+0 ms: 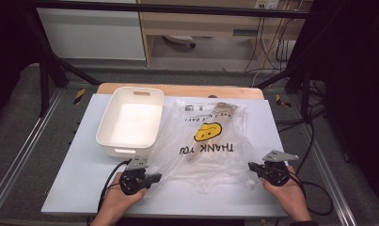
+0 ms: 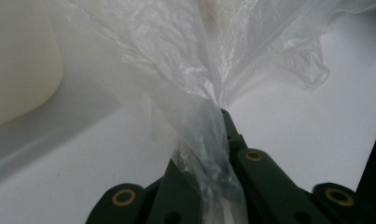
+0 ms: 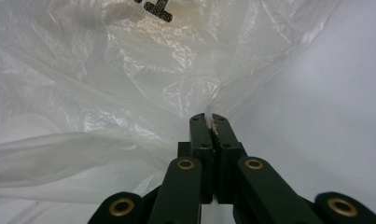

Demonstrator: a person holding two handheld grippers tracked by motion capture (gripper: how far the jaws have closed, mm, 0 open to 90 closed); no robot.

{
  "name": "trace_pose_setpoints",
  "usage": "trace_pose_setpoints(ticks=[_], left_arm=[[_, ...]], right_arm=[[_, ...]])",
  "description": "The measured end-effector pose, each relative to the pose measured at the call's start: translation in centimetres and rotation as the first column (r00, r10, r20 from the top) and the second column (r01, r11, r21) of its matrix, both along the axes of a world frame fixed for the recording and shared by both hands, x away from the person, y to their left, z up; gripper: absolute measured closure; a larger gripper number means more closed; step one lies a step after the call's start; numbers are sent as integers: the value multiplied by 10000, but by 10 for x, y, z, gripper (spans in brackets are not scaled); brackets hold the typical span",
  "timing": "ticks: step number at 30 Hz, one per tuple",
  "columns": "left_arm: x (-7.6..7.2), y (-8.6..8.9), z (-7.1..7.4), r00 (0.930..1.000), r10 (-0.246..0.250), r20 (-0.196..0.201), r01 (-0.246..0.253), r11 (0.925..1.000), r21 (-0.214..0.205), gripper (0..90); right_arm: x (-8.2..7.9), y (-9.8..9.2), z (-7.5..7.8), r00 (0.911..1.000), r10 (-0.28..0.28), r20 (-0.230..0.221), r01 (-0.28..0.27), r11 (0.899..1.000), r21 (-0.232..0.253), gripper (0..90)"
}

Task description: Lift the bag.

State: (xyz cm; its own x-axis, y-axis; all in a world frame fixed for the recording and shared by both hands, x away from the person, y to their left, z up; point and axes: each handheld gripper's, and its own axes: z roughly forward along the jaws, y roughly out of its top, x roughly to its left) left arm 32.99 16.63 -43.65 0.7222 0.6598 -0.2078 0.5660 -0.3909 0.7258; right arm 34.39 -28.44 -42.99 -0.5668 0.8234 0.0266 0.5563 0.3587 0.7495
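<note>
The plastic bag (image 1: 203, 141) lies flat just right of the white tub (image 1: 130, 120). The left gripper (image 1: 155, 178) and right gripper (image 1: 251, 166) each pinch a near corner, jaws squeezed tight.

The plastic bag (image 1: 203, 141) is thin, clear, crinkled film with a glossy sheen. The tub (image 1: 130, 120) near the table's far left corner looks smooth white plastic. The tabletop (image 1: 83, 188) is matt white; both grippers' jaws are matt black.

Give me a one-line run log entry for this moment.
left gripper: shut on plastic bag near edge | right gripper: shut on plastic bag | bag: flat on table | white tub: beside bag
</note>
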Motion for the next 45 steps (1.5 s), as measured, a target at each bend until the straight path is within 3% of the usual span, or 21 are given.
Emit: trace_pose_setpoints(ticks=[6,8,12,15,23,26,31,41,45], left_arm=[[-4,-3,-5,9999,125,62,-127,9995,304,900],[-6,-6,-7,9998,91,180,-101,9983,566,900],[-5,-6,-9,9991,190,367,-215,9973,701,893],[-6,-4,-7,9975,383,602,-425,9966,699,837],[-9,1,-2,9884,1078,1071,-1132,9925,457,536],[-11,3,-1,9842,1341,1156,-1390,9897,348,409],[-13,9,2,9795,1594,1233,-1633,9863,217,277],[-17,21,6,9712,1925,1405,-1943,9809,-4,176],[-19,27,9,9688,2007,1454,-2015,9794,-92,155]], right_arm=[[-5,5,-9,9993,82,-352,-104,9980,-628,900],[-6,5,-11,9991,78,-409,-104,9978,-655,900],[-6,6,-13,9989,96,-456,-128,9975,-700,900],[-6,5,-15,9992,76,-388,-101,9979,-641,881],[-4,5,-16,9993,-73,-355,66,9997,-223,679],[-3,6,-16,9989,-154,-451,150,9999,-85,580],[-3,8,-16,9988,-324,-375,323,9995,-43,390],[-1,9,-13,9962,-870,-92,872,9960,179,82],[0,11,-9,9960,-888,41,885,9954,373,49]])
